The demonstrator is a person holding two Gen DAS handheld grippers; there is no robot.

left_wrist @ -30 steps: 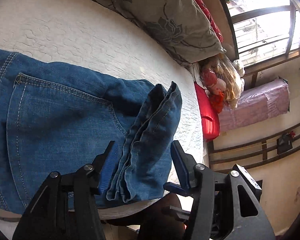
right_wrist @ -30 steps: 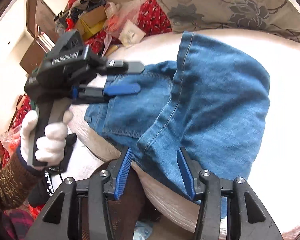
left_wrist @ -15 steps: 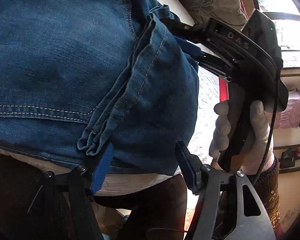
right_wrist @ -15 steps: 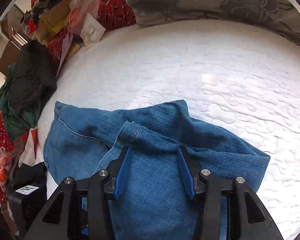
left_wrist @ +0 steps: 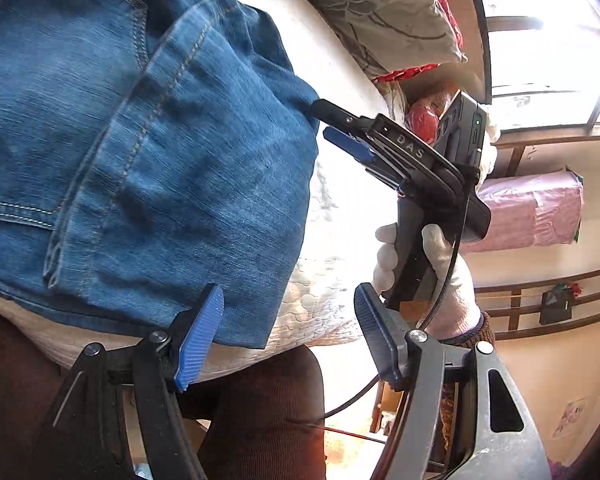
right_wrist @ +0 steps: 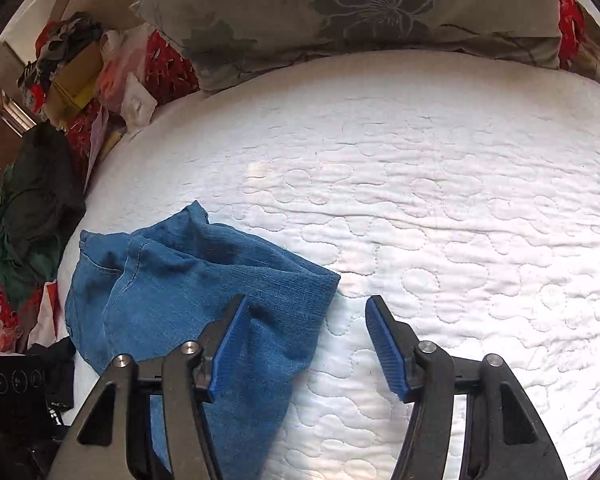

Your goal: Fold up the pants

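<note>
We have the jeans [right_wrist: 204, 292] lying folded in a thick bundle at the near left corner of the white quilted mattress [right_wrist: 440, 208], their lower edge running along the near edge and partly drooping over it. A hem with its double stitching sits on top of the stack in the left wrist view, so at least one fold is already made.

Our left gripper [left_wrist: 288, 336] hangs at the near edge with its jaws opening. The bundle's corner lies just in front of the blue pad [left_wrist: 198, 336], but nothing is pressed between the pads. Our right gripper [right_wrist: 306, 344] is over the bundle's right-hand edge, jaws apart and closing. The denim lies under its left pad only, with bare quilt beneath the gap, so it holds nothing either. In the left wrist view the gloved hand [left_wrist: 432, 276] carries that gripper just beside the jeans' right edge.

What worries us is the overhang: with both tongs free, the weight of the drooping layers could drag the stack off the near edge. If the right jaws shut where they are, we judge they would catch only the top layer, or quilt, and lifting would peel the fold open. The heaped clothes [right_wrist: 32, 208] past the left edge could also snag a sweep
</note>
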